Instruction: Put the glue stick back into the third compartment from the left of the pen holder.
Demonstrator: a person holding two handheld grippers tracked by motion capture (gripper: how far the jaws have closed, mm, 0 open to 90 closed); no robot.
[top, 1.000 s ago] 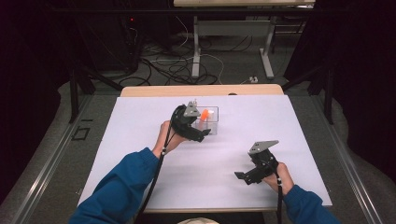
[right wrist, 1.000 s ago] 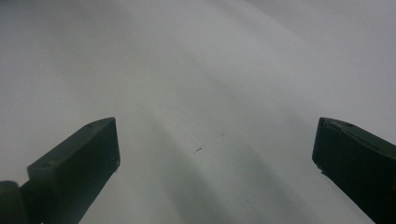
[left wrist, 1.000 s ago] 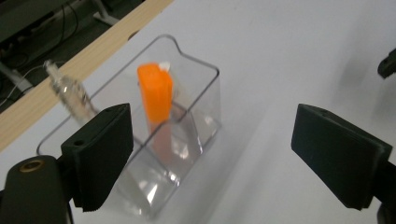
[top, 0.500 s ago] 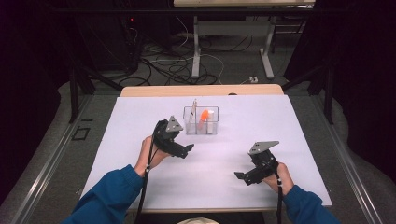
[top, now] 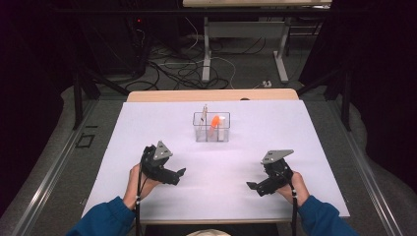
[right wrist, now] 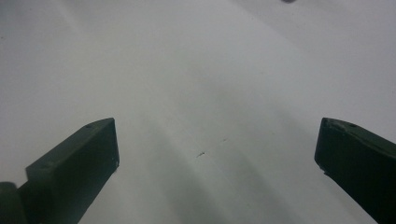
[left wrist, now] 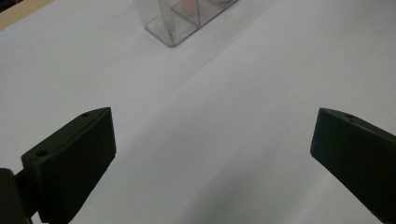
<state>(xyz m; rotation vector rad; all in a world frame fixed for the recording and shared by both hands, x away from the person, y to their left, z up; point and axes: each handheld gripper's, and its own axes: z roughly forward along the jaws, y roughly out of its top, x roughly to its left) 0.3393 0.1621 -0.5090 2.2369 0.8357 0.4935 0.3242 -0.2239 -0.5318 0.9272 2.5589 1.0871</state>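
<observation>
Nearest to me, both grippers sit low on the white bench (top: 147, 123), well short of the clear organizer box (top: 211, 127), which I'll use as my landmark. The left gripper (top: 178, 175) is near-left of the box, well apart from it, jaws spread wide with nothing between them; they've just been opening and now stand as wide as they go, and its own view shows bare bench between the two black jaws. The right gripper (top: 252, 187) is near-right of the box, about as far off, jaws also spread wide and empty, looking down at plain white surface. Further out, the box stands upright around the middle of the bench, toward the far side. Inside it there's an orange item (top: 214, 124) leaning in one compartment and a thin stick-like thing (top: 205, 114) poking up at the box's left end; I can't tell what either is exactly. My read: the dropping-in part looks done, since both jaws are empty and nothing loose lies around the box. What's left seems like nothing much beyond parking the hands.
</observation>
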